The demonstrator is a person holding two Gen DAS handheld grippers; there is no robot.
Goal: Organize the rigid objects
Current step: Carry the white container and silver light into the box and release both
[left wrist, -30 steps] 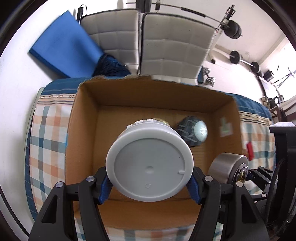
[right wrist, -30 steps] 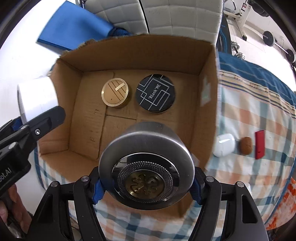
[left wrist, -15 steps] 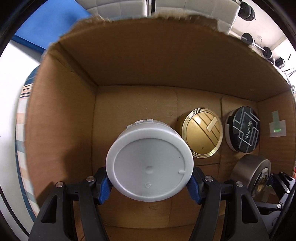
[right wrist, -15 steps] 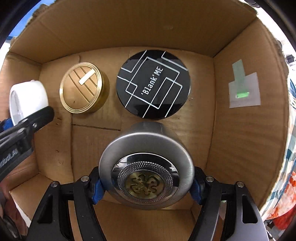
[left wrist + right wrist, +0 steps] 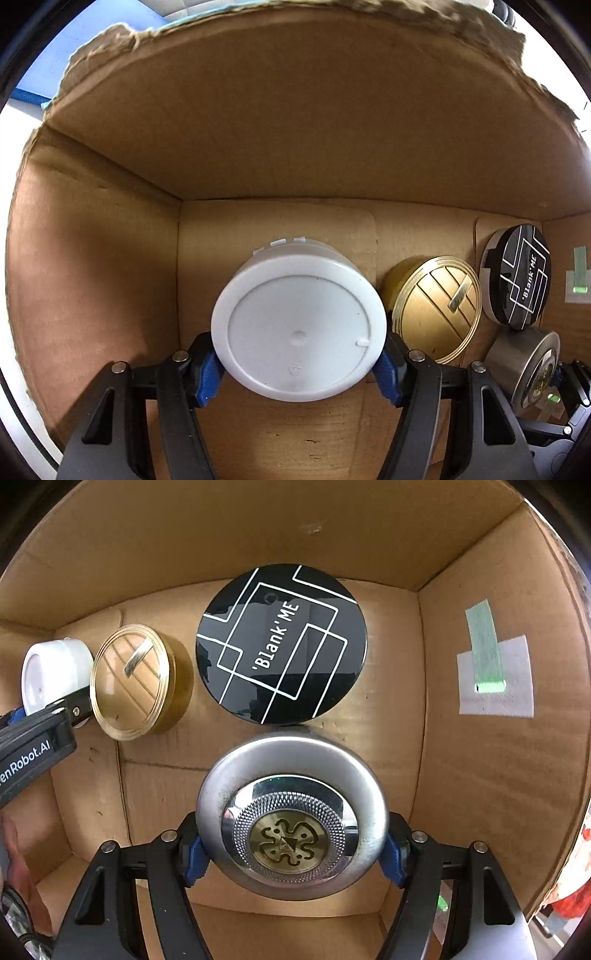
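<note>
White plastic tub, pinched by your left claw low inside the cardboard box, looks light, rigid and slick; hold its sidewall. Your right claw pinches the steel canister: probably heavier, smooth, grip mid-wall.

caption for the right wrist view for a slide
Right tool holds round silver metal tin inside cardboard box, beside gold tin.
</note>
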